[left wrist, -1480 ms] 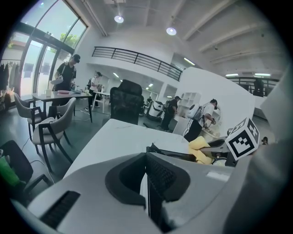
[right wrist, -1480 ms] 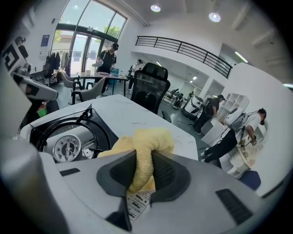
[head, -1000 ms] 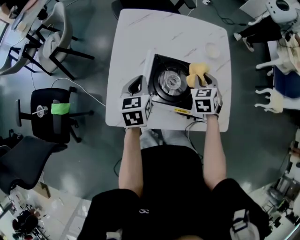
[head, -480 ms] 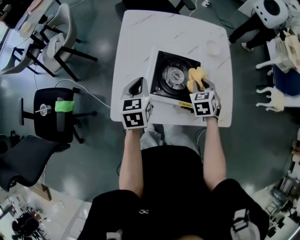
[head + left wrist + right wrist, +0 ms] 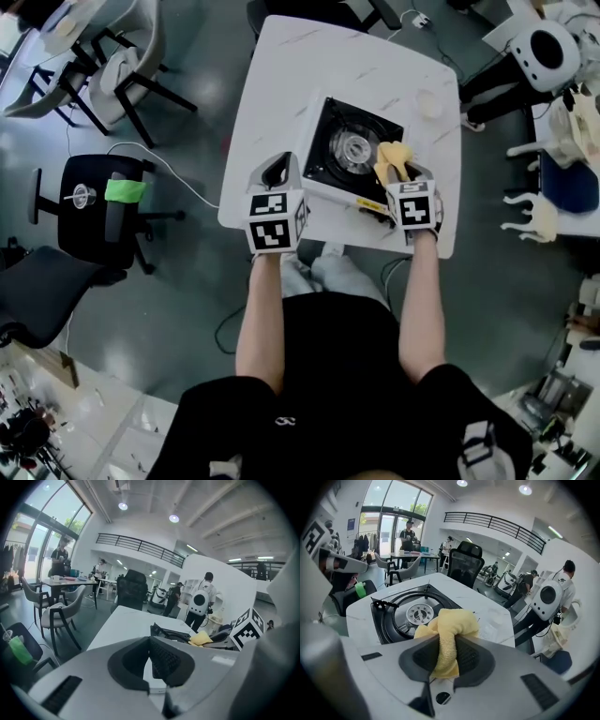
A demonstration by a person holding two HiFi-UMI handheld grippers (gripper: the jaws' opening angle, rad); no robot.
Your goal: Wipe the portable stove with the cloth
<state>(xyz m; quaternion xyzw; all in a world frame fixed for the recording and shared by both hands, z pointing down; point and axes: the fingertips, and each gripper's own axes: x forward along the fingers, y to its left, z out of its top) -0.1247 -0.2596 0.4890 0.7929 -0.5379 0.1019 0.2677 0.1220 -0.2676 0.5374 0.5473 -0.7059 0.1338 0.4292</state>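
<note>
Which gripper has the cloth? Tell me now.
The right gripper: its jaws clamp the yellow cloth over the portable stove. The left gripper is shut on nothing.

Yellow cloth (image 5: pixel 449 630), black stove (image 5: pixel 325 157)
The stove's burner (image 5: pixel 420 614) is silver, the surface (image 5: pixel 347 66) white with grey veining; left gripper (image 5: pixel 150 660) and right gripper (image 5: pixel 447 657) are grey, fingers (image 5: pixel 472 657) dark, cubes black-and-white squares
</note>
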